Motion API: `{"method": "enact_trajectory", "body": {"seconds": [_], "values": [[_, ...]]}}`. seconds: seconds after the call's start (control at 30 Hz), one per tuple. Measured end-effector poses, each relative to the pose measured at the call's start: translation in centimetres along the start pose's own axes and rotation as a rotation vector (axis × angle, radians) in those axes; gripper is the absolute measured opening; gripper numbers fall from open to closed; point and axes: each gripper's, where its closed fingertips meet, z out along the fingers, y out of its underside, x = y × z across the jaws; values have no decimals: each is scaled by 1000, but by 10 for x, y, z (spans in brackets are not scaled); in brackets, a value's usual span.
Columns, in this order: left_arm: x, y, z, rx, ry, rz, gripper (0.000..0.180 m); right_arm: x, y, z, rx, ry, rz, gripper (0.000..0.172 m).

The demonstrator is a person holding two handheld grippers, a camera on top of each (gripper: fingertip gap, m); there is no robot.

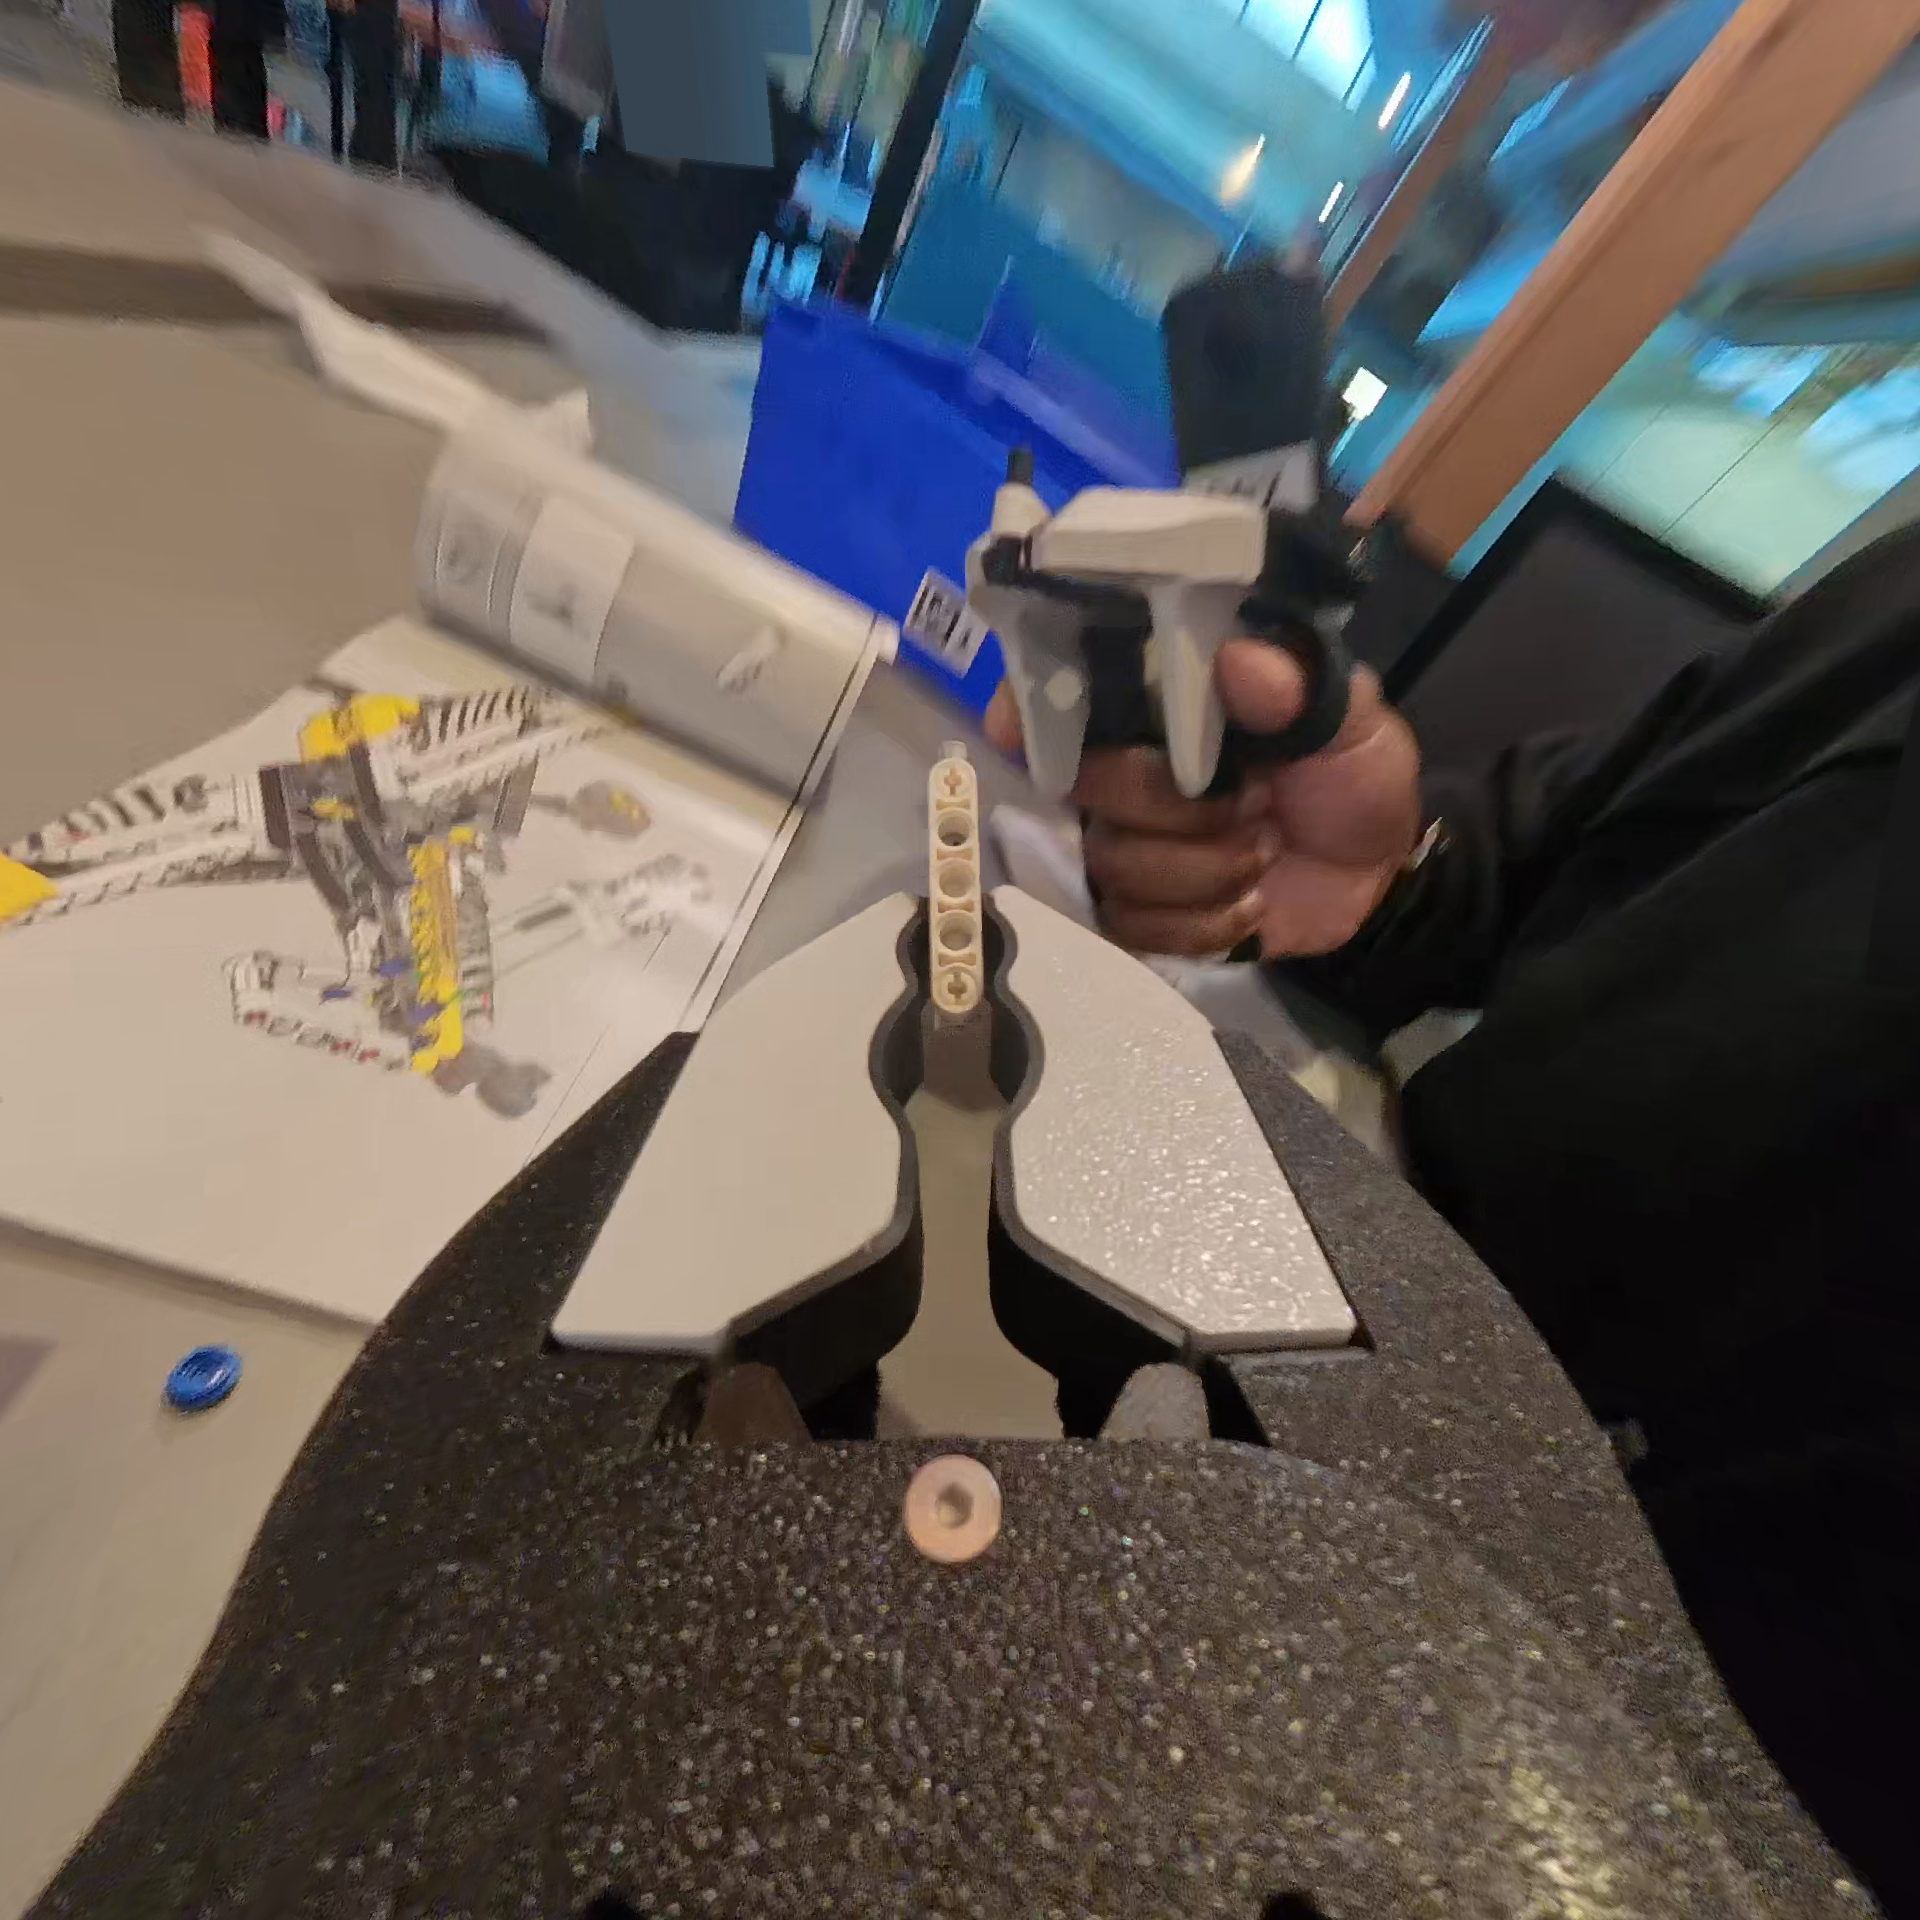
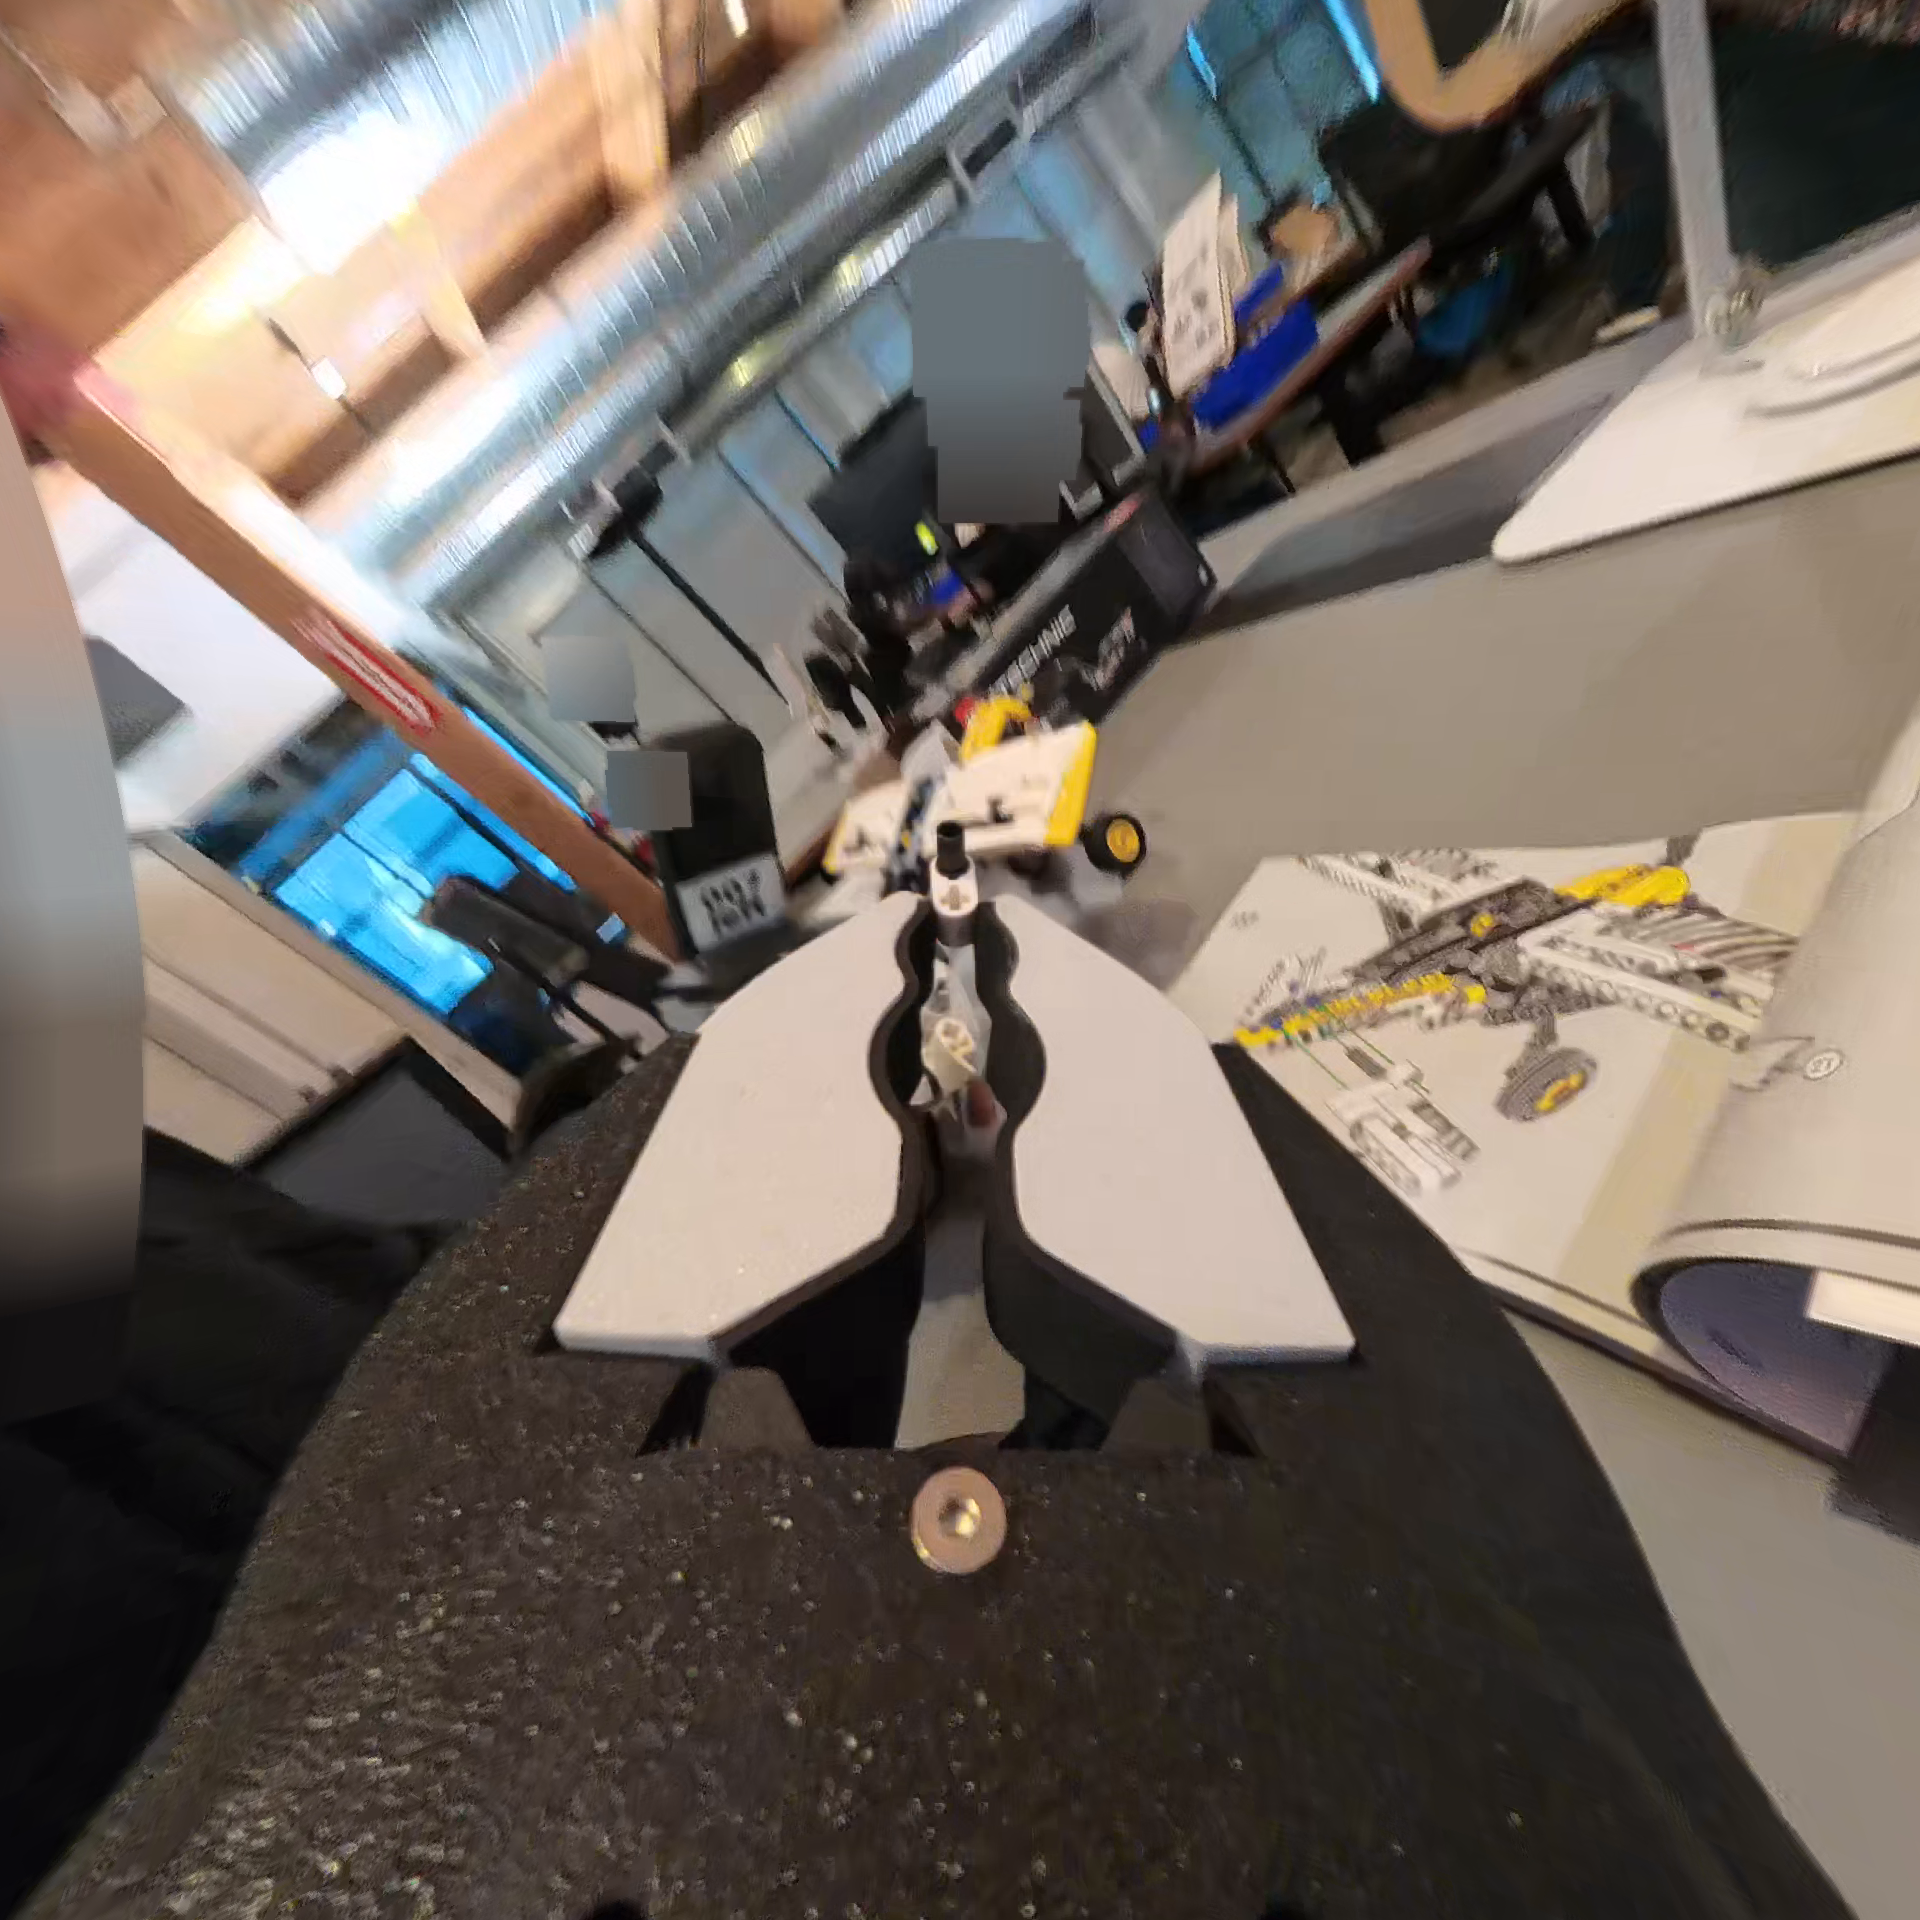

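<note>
The left gripper [image 1: 958, 925] pinches a cream holed beam [image 1: 956, 883] pointing lengthwise beyond its fingertips, while the right gripper [image 2: 956, 914], just beside that beam, clamps a small white connector with black pin [image 2: 952, 883].

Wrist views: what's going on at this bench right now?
A person holds a gripper in each hand above a grey table. The left gripper is shut on a cream beam with holes, which sticks out past the fingertips. The right gripper is shut on a small white connector with a black pin. An open instruction booklet lies on the table; a white-and-yellow model vehicle stands farther off.
</note>
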Motion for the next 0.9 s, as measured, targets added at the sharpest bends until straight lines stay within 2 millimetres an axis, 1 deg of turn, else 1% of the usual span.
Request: {"method": "enact_trajectory", "body": {"seconds": [0.07, 0.13, 0.2, 0.27, 0.33, 0.4, 0.47, 0.5, 0.57, 0.63, 0.7, 0.8, 0.9], "values": [[0, 21, 3, -163, -36, 63, 8, 4, 14, 4, -96, 19, -34, 7], [-3, 54, 4, -388, -79, 133, 9, 7, 28, 7, -185, 47, -84, 7], [-5, 75, 3, -527, -110, 164, 9, 10, 45, 10, -284, 66, -140, 7], [-8, 79, 3, -560, -141, 162, 10, 10, 57, 11, -349, 76, -170, 7], [-10, 78, 2, -555, -148, 157, 15, 8, 60, 13, -370, 78, -206, 7], [-10, 72, 1, -520, -148, 151, 26, 5, 60, 13, -369, 66, -218, 7], [-3, 59, 0, -453, -106, 149, 29, -1, 56, 13, -343, 19, -171, 7], [0, 48, 0, -391, -89, 151, 29, -5, 53, 14, -319, -20, -128, 7], [6, 19, -2, -220, -53, 134, 29, -15, 44, 13, -262, -106, -26, 7], [13, -8, -6, -35, 9, 61, 26, -20, 37, 13, -208, -170, 64, 7], [20, -26, -10, 107, 87, -21, 21, -26, 34, 13, -167, -231, 134, 7], [24, -34, -11, 191, 136, -69, 16, -33, 36, 14, -162, -281, 176, 7], [29, -35, -10, 211, 184, -106, 9, -35, 42, 15, -188, -276, 116, 7]]}}
